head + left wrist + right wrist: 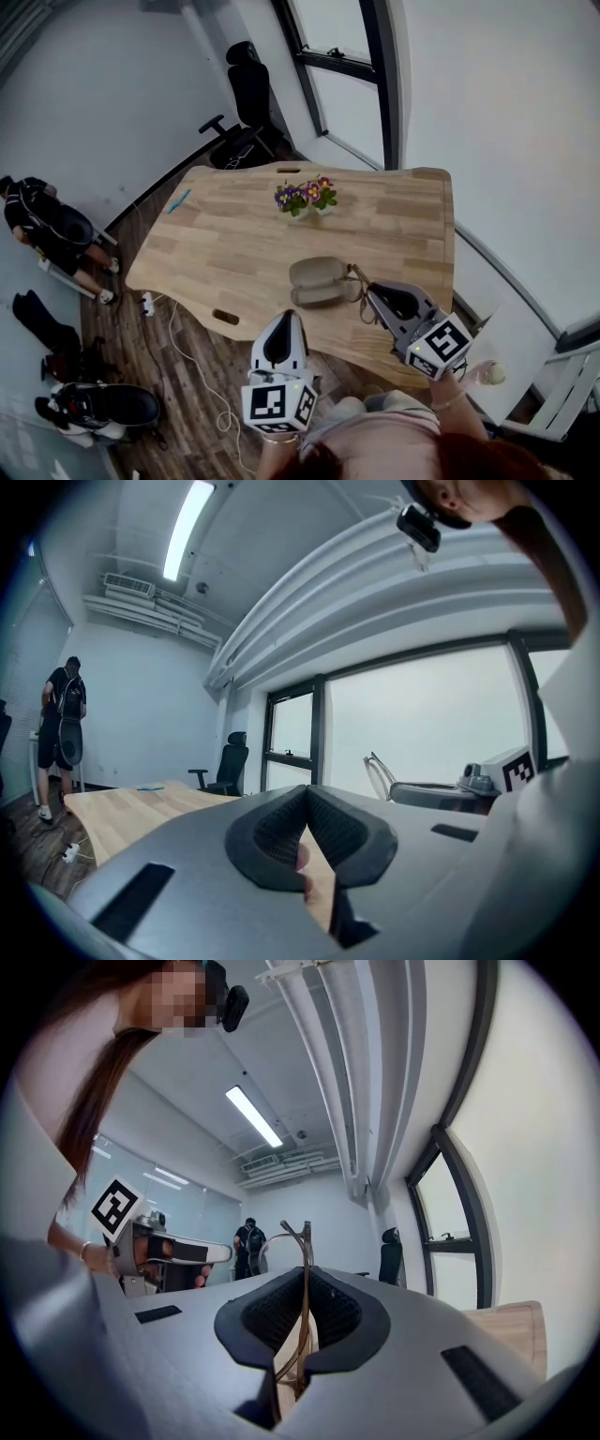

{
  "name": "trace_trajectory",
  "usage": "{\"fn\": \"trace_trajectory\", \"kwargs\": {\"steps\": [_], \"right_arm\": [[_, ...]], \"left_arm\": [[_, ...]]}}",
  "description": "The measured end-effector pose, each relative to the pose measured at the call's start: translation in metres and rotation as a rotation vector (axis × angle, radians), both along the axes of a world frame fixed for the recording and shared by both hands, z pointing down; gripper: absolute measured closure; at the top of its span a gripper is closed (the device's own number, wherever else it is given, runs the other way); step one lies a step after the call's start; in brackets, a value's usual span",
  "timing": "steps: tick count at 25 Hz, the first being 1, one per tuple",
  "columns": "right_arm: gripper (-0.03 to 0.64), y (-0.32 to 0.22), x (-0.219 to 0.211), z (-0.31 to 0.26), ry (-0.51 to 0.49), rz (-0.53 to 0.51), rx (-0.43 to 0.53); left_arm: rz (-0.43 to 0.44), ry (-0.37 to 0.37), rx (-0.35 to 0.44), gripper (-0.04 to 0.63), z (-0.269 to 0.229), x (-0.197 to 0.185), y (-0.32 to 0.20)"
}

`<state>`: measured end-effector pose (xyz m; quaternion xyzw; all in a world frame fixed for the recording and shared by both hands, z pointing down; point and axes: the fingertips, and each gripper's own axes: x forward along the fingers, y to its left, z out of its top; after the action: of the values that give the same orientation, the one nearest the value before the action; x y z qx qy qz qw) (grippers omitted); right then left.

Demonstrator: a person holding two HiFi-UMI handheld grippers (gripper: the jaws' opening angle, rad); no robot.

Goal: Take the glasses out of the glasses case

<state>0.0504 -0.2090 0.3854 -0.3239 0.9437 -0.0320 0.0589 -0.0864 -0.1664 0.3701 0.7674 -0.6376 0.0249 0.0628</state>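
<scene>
Right gripper view, cut off: only a thin edge-on frame and one curved rim of the glasses (305,1258) visible; the rest sunk between the pads.
Head view, hard to make out: inside of the glasses case (316,281) too small and dim to read; frame only a faint brown line beside it.
Glasses case: on the table (216,248) near the front edge, apparently open, holding nothing discernible.
Glasses: outside the case, just to its right.
Right gripper (307,1283): jaws pinching the thin frame.
Left gripper (307,799): jaws pressed together, nothing between; held off the table's front edge, apart from the case.
Flower pot (306,200): mid-table, well behind the case.
</scene>
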Motion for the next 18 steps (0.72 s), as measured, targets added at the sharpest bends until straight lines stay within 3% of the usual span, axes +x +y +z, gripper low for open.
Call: {"fn": "trace_trajectory", "kwargs": {"steps": [18], "right_arm": [[0.604, 0.030, -0.026, -0.014, 0.032, 0.105, 0.018]], "left_arm": [[0.048, 0.042, -0.006, 0.595, -0.006, -0.038, 0.024]]}}
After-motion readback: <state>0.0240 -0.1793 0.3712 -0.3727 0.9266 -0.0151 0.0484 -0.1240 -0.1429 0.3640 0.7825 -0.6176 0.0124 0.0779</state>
